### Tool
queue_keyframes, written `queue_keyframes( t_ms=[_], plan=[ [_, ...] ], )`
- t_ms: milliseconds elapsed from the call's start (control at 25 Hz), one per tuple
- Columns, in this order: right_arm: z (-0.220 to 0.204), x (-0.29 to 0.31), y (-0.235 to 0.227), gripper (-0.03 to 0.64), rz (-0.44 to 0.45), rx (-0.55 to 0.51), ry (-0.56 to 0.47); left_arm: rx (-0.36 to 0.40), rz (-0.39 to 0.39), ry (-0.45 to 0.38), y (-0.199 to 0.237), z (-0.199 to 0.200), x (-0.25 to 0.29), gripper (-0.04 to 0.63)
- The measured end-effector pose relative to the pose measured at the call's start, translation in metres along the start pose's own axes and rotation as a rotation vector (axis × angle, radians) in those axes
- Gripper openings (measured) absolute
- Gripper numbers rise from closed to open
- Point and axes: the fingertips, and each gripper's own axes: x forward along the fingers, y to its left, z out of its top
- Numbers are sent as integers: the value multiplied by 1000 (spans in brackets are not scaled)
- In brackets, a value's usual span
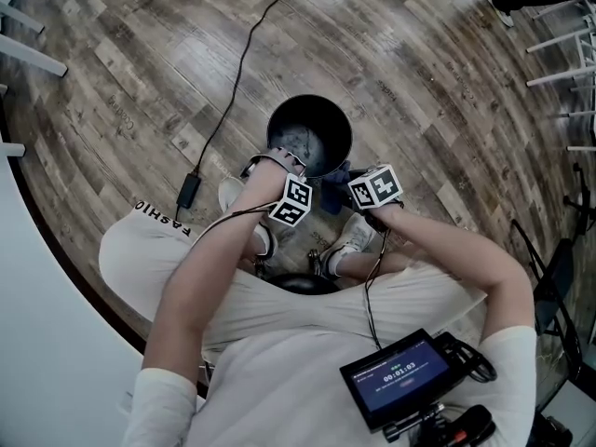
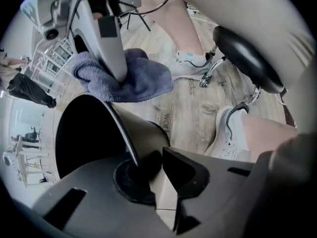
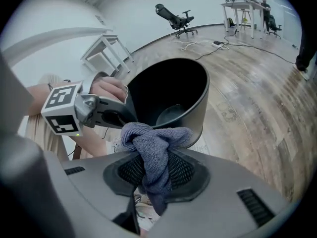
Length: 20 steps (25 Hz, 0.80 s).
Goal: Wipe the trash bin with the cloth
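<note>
The right tool (image 3: 151,172) is squeezed shut on a gray-blue cloth (image 3: 154,145). The cloth is bunched up and pressed on the outside of the trash bin (image 3: 171,88), just under its rim. The bin is round, dark and shiny, down by the floor (image 1: 419,73) in front of the person's white shoes (image 1: 352,236). The left tool (image 2: 147,168) is clamped on the bin's rim. A black cable (image 1: 244,63) runs over the wooden floor beyond it. Far off stands a black office chair (image 3: 176,18).
</note>
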Motion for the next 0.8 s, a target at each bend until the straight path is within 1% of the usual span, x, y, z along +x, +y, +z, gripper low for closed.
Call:
queue_keyframes(
  t_ms=[80, 240, 320, 440, 600, 800],
  plan=[
    [3, 7, -11, 109, -17, -39, 3, -1, -4, -4, 0, 3, 0, 52],
    [-4, 23, -24, 109, -51, -210, 39, 20, -13, -15, -1, 11, -1, 52],
    [-7, 33, -29, 109, -59, -260, 53, 28, -15, -21, -2, 13, 0, 54],
    [-13, 49, -38, 109, -56, -286, 69, 23, -11, -34, 1, 15, 1, 55],
    [-23, 71, -47, 109, -48, -321, 80, -1, -10, -54, 3, 19, 0, 55],
    [-39, 106, -66, 109, -71, -363, 103, -38, 0, -81, 5, 24, -1, 55]
  ],
)
